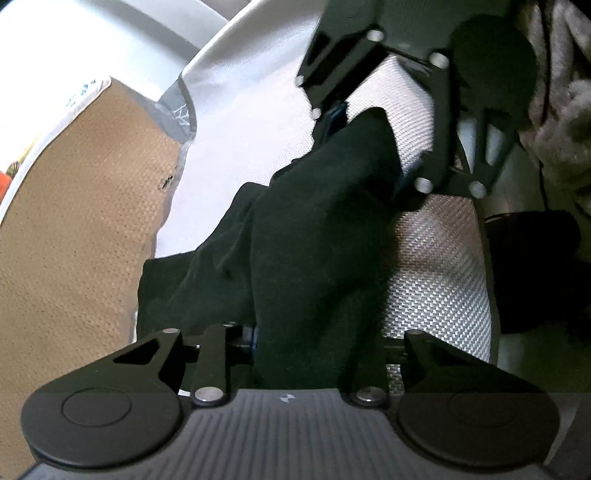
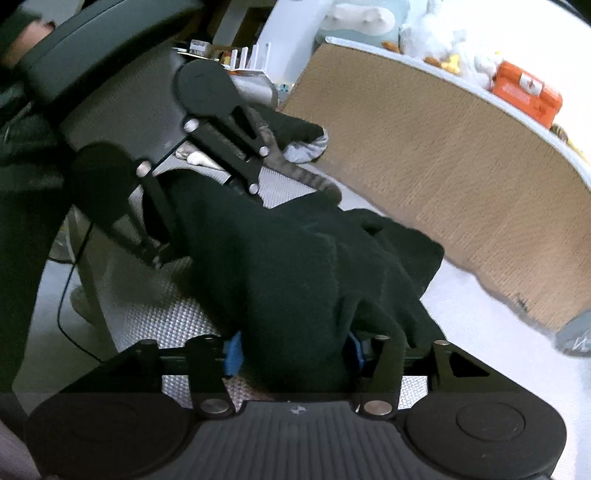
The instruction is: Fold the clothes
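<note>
A dark green garment (image 1: 314, 229) hangs bunched between my two grippers, which face each other over a white woven mat (image 1: 436, 266). In the left wrist view, my left gripper (image 1: 306, 343) is shut on one end, and the cloth fills the gap between its fingers. My right gripper (image 1: 369, 147) appears at the top, at the garment's far end. In the right wrist view, the garment (image 2: 295, 266) runs between the blue pads (image 2: 232, 354) of my right gripper (image 2: 295, 350). Those jaws stand wide, with the cloth lying loose between them. The left gripper (image 2: 207, 221) is at the far end.
A brown board (image 2: 443, 166) borders the mat, with an orange pouch (image 2: 528, 92) and plush toys (image 2: 436, 33) behind it. A grey sock (image 2: 306, 151) and a striped grey strip (image 2: 295, 166) lie near the left gripper. A fuzzy sleeve (image 1: 554, 110) and a black cable (image 2: 70, 295) are nearby.
</note>
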Demonstrator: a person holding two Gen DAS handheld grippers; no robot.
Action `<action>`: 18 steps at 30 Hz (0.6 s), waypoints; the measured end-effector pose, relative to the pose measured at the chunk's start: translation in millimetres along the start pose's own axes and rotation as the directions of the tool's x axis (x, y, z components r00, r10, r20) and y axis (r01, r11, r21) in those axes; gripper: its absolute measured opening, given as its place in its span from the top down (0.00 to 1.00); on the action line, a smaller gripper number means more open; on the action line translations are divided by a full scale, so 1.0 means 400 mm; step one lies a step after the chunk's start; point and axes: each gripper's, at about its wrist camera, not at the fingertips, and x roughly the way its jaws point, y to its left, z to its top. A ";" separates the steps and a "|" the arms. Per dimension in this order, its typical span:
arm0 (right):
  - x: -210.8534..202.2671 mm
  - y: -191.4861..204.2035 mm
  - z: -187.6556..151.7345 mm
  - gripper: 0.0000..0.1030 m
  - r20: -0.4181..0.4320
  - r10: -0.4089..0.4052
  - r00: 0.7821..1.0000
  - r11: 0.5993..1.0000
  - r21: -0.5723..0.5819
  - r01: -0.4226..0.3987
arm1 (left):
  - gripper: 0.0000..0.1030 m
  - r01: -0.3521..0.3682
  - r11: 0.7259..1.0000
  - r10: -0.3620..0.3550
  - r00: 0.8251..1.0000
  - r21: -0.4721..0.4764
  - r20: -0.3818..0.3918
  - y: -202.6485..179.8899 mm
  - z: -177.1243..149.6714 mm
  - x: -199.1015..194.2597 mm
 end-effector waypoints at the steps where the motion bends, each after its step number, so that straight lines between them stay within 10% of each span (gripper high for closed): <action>1: 0.000 0.011 -0.003 0.40 0.005 -0.021 1.000 0.999 -0.037 0.021 | 0.68 0.007 1.000 -0.007 1.000 -0.004 -0.003 0.003 0.002 0.001; 11: 0.041 0.107 -0.050 0.28 0.069 -0.234 0.970 0.906 -0.346 0.243 | 0.69 0.034 0.999 -0.035 0.999 -0.037 -0.009 0.018 -0.002 -0.014; 18: 0.063 0.091 -0.065 0.30 0.072 -0.229 0.971 0.925 -0.295 0.240 | 0.68 0.024 1.000 -0.024 1.000 -0.017 -0.009 0.005 -0.006 -0.015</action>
